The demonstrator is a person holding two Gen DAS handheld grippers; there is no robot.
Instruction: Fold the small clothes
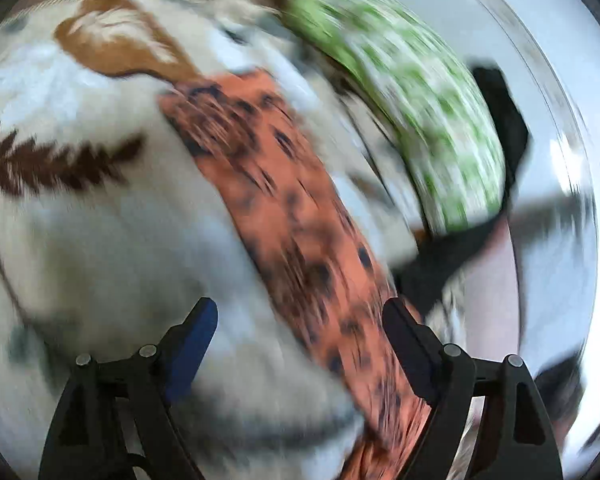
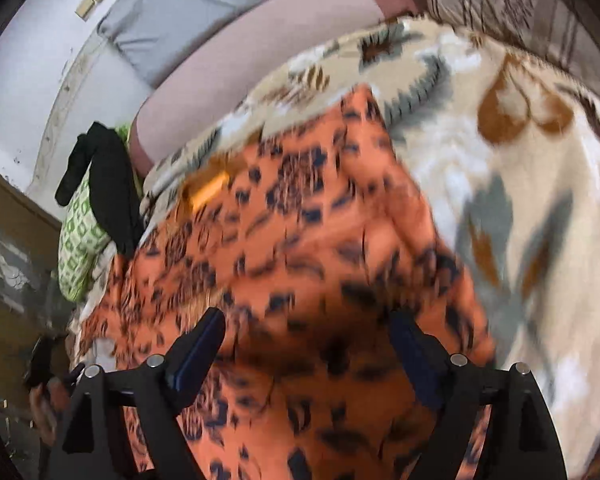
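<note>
An orange garment with dark blotches (image 2: 300, 248) lies on a cream blanket with leaf patterns (image 2: 540, 208). In the left wrist view the orange garment (image 1: 284, 200) shows as a long folded strip running from the middle to the bottom right. My left gripper (image 1: 300, 312) is open and empty above the blanket, its right finger at the strip's edge. My right gripper (image 2: 308, 324) is open over the middle of the garment, holding nothing. Both views are motion-blurred.
A green-and-white patterned cloth (image 1: 412, 92) and a black garment (image 1: 504, 120) lie at the blanket's edge; the same cloth (image 2: 80, 236) and black garment (image 2: 108, 192) show at the left of the right wrist view. A pink and grey bed surface (image 2: 236, 48) lies behind.
</note>
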